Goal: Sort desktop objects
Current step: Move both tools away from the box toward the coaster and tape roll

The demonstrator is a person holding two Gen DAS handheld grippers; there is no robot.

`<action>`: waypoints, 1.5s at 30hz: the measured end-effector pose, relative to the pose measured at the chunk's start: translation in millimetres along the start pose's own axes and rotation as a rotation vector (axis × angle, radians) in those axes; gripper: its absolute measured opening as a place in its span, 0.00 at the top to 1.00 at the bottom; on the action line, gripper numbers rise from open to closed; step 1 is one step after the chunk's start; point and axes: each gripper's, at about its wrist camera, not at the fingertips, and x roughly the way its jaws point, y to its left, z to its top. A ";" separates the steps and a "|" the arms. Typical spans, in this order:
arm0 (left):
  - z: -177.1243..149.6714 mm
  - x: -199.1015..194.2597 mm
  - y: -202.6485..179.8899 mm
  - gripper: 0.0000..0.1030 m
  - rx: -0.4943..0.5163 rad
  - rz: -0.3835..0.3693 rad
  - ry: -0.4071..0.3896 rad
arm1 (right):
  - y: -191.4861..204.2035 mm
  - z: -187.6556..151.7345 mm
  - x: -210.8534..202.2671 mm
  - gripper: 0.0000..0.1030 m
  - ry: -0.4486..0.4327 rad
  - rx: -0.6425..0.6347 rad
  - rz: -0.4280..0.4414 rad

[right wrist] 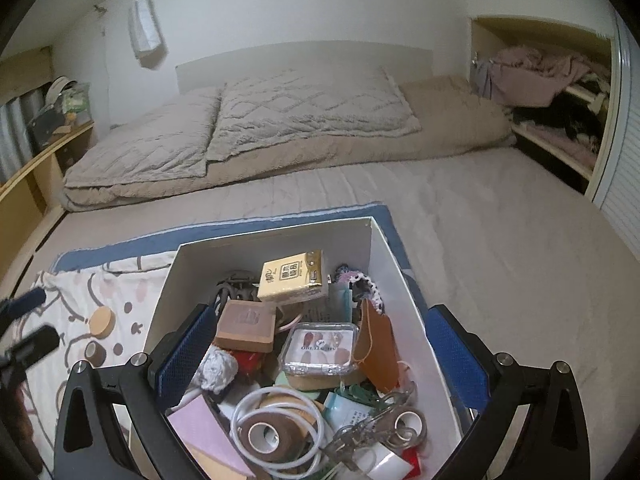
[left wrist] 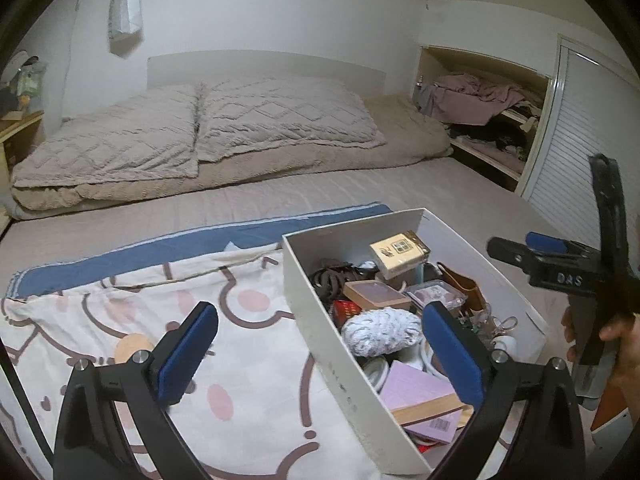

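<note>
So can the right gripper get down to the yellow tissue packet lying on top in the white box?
Probably yes: the yellow tissue packet lies uncovered atop the clutter, and the open right gripper hangs above the white box.

We see a big bed (left wrist: 280, 196). Two grey pillows (left wrist: 280, 120) lie at the head of the bed on a folded tan blanket (left wrist: 256, 176). A shelf (right wrist: 560, 92) beside the bed holds messy clothes (right wrist: 532, 76).

So it's all on a bed (right wrist: 500, 240) with a beige sheet. Two quilted pillows (right wrist: 256, 120) sit on a folded tan blanket (right wrist: 448, 132) at the far end, and a cartoon-print cloth (left wrist: 240, 344) lies nearer, with a white box (right wrist: 276, 240) of clutter on it.
</note>
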 end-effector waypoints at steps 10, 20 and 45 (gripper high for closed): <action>10.5 -26.7 23.7 0.00 -0.008 0.057 -0.034 | 31.4 2.3 -19.5 0.00 -0.036 -0.108 0.033; 11.4 -54.7 56.6 0.00 0.011 0.105 -0.064 | 77.8 5.0 -27.9 0.00 -0.068 -0.148 0.110; -29.6 -83.3 164.6 0.00 -0.096 0.295 -0.022 | 197.6 2.5 12.6 0.00 0.006 -0.168 0.272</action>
